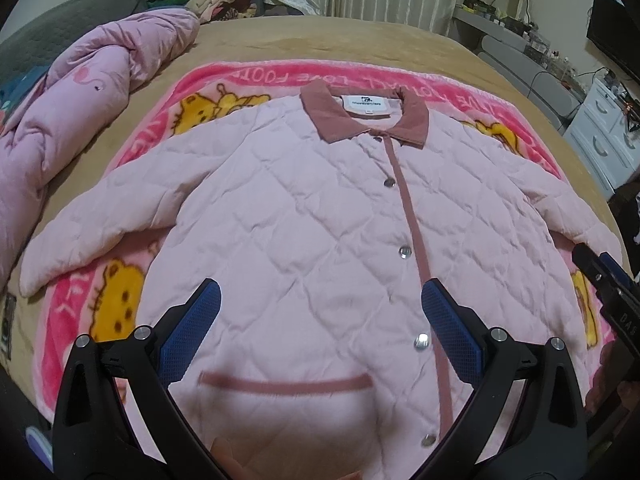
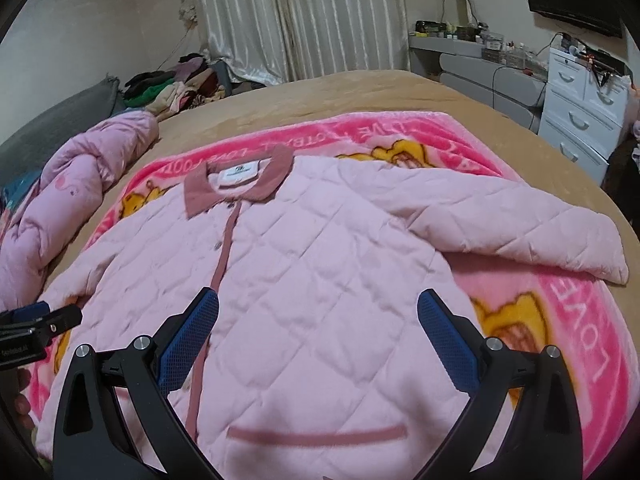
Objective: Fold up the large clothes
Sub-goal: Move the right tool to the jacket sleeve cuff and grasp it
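Both grippers hover low over the hem end of the jacket: the left gripper (image 1: pixel 320 308) has its blue-padded fingers spread wide apart with nothing between them, above the left pocket trim, and the right gripper (image 2: pixel 318 316) is equally spread and empty above the other pocket. Beneath everything is the bed (image 2: pixel 360 92), covered in a tan sheet. On it lies a bright pink cartoon blanket (image 1: pixel 256 74), and the pale pink quilted jacket (image 1: pixel 288 216) is laid flat, front up and snapped shut, on that blanket, its collar (image 1: pixel 412 124) toward the far edge of the bed and its hem at the near edge. Both sleeves are spread outward; the right sleeve (image 2: pixel 520 224) reaches toward the bed's right edge, the left sleeve (image 1: pixel 92 224) toward the left edge. A crumpled pink duvet (image 1: pixel 60 120) is heaped along the left edge. A clothes pile (image 2: pixel 172 88) sits past the far left corner, and a white drawer unit (image 2: pixel 580 108) stands beyond the right side.
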`<state>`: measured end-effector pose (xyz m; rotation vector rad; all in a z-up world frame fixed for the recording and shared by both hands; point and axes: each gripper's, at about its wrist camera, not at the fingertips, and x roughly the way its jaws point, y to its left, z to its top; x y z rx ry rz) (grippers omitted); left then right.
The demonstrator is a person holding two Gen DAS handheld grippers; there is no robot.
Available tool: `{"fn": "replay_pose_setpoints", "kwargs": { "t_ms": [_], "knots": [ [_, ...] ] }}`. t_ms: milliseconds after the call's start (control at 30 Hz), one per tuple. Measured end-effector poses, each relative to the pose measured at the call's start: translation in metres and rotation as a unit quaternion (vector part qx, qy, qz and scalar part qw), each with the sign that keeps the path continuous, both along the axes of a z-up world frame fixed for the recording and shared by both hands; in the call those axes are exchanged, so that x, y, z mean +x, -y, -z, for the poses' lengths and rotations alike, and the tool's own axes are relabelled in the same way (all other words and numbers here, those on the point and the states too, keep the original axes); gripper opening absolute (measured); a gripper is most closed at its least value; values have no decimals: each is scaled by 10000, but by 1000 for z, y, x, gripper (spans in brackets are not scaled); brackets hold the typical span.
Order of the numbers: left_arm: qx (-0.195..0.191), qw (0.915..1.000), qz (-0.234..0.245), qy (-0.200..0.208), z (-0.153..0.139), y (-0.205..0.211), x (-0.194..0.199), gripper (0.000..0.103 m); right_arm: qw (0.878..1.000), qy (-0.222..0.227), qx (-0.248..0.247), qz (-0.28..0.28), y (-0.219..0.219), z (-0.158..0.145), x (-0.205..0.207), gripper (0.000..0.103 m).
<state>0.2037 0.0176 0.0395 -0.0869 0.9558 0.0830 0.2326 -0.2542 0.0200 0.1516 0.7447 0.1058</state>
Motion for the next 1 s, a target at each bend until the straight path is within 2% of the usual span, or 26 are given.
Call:
{"fn": "replay_pose_setpoints", "kwargs": {
  "t_ms": [300, 600, 833, 1000],
  "knots": [
    [62, 9999, 87, -104, 13, 18, 38, 94, 9981, -101, 168, 591, 43, 8, 47, 99],
    [93, 9996, 10, -261, 30, 23, 72, 94, 9896, -320, 364, 1355, 102, 32, 75, 99],
    [-26, 9995, 192, -232, 39, 32, 89, 94, 9757, -511, 617, 2040, 149, 54, 84, 99],
    [34, 9992, 264, -307, 50, 41, 102, 94, 9558, -669, 774, 2755, 190, 71, 84, 99]
  ]
}}
